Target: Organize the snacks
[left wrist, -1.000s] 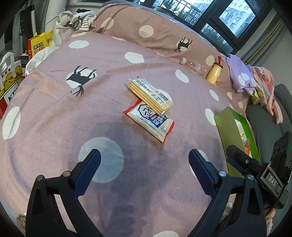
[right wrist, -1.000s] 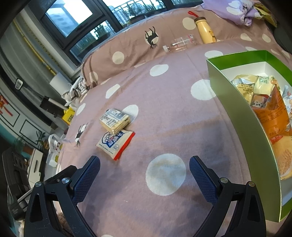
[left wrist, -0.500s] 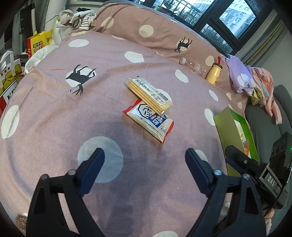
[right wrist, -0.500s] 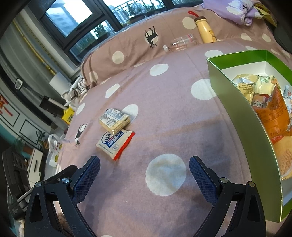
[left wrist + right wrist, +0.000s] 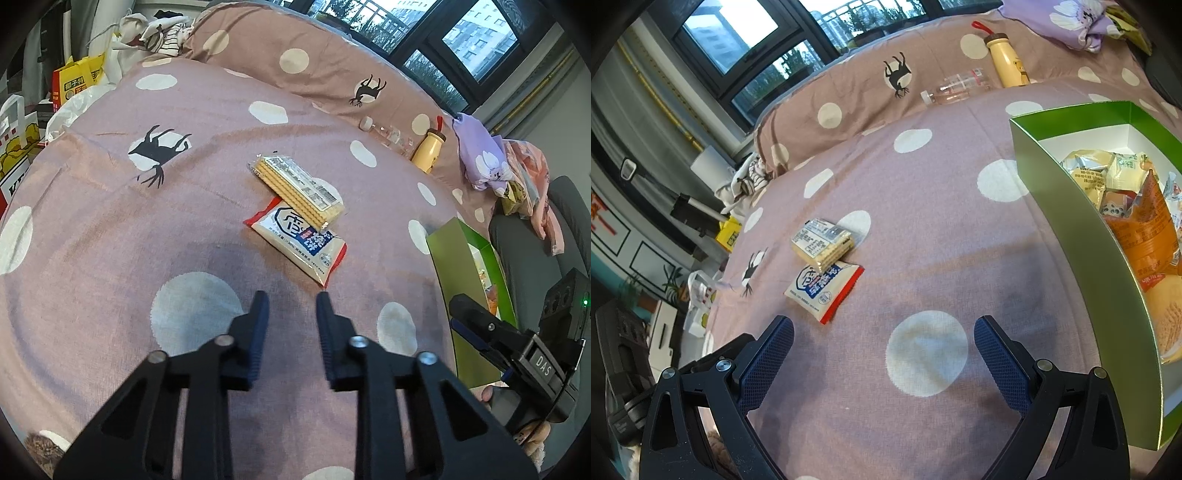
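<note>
A: Left tool (image 5: 290, 295) clenched on nothing, jaws nearly together, just air and bedspread between them. Right tool (image 5: 882, 332) released, jaws wide, nothing between them either.

B: Largest first. Bed?

A: Bed (image 5: 110, 229), pink cover with white dots and deer prints. Both tools hover above it, neither touching a snack.

B: Box?

A: Green box (image 5: 1067, 206), open top, white inside, sits on the bed to the right. Already holds a pile of packets: orange bag (image 5: 1145, 236), a few small wrapped ones behind it, a round yellowish cake at the near end.

B: What's left out?

A: Two. White and red packet (image 5: 299, 240) lies flat mid-bed, well apart from the box. Clear-wrapped cracker pack (image 5: 295, 188) rests tilted across its far end, touching it.

B: Progress?

A: Most snacks look boxed; I'd judge it late in the task, two still to go. Left tool is nearest, its tips just short of the packet's red corner, but it would need to spread its jaws first.

B: Bottles at the pillow?

A: Yellow bottle (image 5: 1006, 61), clear bottle (image 5: 955, 90). Probably not part of it.
</note>
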Motion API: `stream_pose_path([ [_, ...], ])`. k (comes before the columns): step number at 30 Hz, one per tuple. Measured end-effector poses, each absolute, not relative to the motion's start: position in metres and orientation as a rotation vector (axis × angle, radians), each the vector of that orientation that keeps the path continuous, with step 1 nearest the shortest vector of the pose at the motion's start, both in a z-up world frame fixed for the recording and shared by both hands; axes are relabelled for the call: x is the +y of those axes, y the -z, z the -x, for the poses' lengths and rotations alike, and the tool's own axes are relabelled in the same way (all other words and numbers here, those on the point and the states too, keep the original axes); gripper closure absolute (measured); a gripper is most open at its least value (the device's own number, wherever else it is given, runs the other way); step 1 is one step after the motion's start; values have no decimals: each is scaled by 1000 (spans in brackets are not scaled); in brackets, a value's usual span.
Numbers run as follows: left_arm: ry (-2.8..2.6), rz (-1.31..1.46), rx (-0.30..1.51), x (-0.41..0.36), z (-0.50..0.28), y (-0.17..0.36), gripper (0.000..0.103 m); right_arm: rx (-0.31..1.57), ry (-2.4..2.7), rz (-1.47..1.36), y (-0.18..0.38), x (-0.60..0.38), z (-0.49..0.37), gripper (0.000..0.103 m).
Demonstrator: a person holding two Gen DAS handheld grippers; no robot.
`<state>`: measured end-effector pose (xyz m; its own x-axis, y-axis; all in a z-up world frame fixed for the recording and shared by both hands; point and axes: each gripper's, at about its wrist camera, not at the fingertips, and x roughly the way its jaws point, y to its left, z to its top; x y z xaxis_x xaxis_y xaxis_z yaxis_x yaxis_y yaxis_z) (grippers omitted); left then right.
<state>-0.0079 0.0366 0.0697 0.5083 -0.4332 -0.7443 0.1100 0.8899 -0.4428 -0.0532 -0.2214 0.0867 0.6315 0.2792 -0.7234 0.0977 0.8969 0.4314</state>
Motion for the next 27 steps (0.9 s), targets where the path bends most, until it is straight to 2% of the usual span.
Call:
stream_pose_path([
  [2, 342, 361, 988, 36, 7, -70, 93, 892, -109, -459, -85, -221, 53, 5],
  [10, 333, 359, 986, 39, 6, -70, 94, 917, -129, -408, -88, -213, 40, 5],
  [16, 312, 403, 1014, 52, 3, -68, 93, 984, -188, -332, -97, -202, -8, 5],
  [18, 300, 414, 1019, 57, 2, -68, 90, 1002, -214, -318, -99, -199, -27, 5],
  [23, 268, 435, 1033, 69, -1, -67, 65, 1070, -254, -258, -101, -173, -82, 5],
  [27, 263, 435, 1046, 71, 0, -65, 57, 1146, -325, -128, -82, -131, -125, 5],
])
